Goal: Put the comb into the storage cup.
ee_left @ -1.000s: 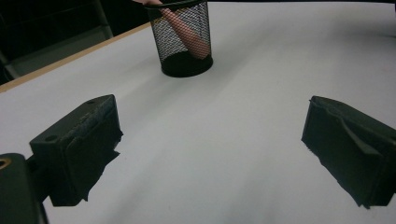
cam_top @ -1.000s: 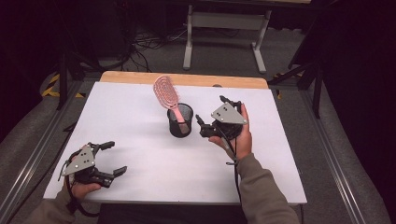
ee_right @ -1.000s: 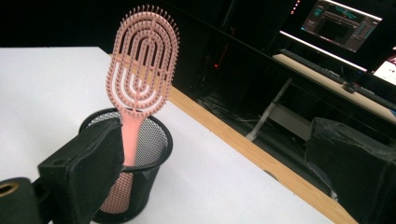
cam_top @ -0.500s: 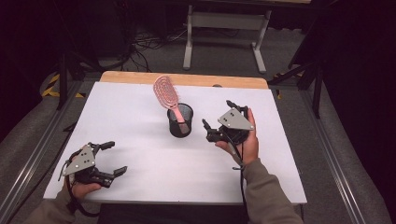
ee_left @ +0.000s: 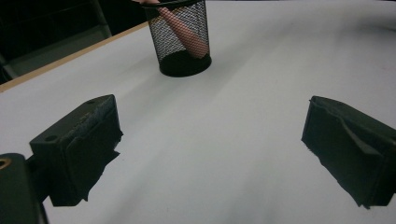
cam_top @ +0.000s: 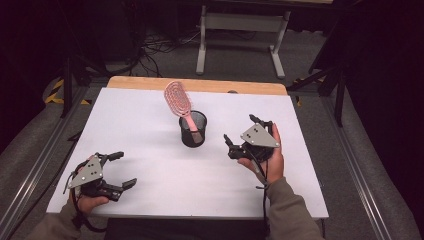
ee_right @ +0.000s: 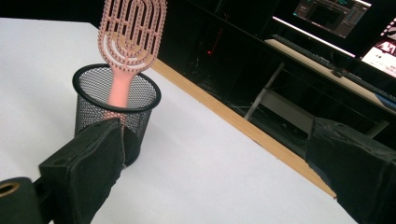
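Observation:
A pink hairbrush (cam_top: 178, 101) stands handle-down in a black mesh cup (cam_top: 192, 129) near the middle of the white table; the right gripper view shows the brush (ee_right: 132, 32) and cup (ee_right: 115, 105) close by, and the left gripper view shows the cup (ee_left: 181, 39) farther off. My right gripper (cam_top: 241, 130) is open with nothing between its jaws, held above the table a little right of the cup. My left gripper (cam_top: 123, 169) rests open and empty at the near left of the table.
The white table top (cam_top: 150, 115) has a wooden strip (cam_top: 200, 85) along its far edge. Beyond it stand a grey metal stand (cam_top: 240, 30) and cables on the floor. A desk with monitors (ee_right: 336, 18) shows in the right gripper view.
My right gripper has drawn back from the cup, toward the right and nearer the person. The left gripper has stayed in place. The brush still stands in the cup.

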`<state>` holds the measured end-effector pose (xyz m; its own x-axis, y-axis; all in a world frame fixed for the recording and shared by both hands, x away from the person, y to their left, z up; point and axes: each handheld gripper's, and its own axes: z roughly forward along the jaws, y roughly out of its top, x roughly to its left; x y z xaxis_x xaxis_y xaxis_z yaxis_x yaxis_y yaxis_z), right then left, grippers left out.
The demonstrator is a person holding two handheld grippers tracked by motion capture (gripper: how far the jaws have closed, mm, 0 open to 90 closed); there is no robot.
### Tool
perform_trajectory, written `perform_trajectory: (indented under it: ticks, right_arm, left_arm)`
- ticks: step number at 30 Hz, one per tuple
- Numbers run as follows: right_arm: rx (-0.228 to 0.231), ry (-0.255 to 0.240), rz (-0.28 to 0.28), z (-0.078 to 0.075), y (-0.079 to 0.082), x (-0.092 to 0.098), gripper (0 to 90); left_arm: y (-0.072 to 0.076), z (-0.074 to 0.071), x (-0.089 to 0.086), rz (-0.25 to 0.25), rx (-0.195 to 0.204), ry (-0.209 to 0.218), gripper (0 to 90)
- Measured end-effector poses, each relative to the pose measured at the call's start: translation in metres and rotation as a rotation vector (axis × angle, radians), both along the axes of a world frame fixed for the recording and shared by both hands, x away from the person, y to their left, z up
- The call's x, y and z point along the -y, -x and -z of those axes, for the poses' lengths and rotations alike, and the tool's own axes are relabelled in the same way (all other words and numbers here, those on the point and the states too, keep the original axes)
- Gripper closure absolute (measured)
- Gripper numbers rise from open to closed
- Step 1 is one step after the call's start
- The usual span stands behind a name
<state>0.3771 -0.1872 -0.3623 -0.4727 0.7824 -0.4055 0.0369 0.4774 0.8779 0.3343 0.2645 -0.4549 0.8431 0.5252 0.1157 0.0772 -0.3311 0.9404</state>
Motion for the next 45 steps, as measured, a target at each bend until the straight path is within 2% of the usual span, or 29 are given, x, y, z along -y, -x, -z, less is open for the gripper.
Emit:
perform_trajectory:
  ticks: [29,45]
  right_arm:
    - [0.005,0.039,0.011,0.014,0.029,0.025,5.4]
    - [-0.024,0.028,0.019,0.036,0.045,0.038,5.4]
  left_arm:
    - [0.000,0.001,0.003,0.002,-0.001,-0.009,5.2]
    - [-0.001,0.000,0.003,0.003,0.001,-0.010,5.3]
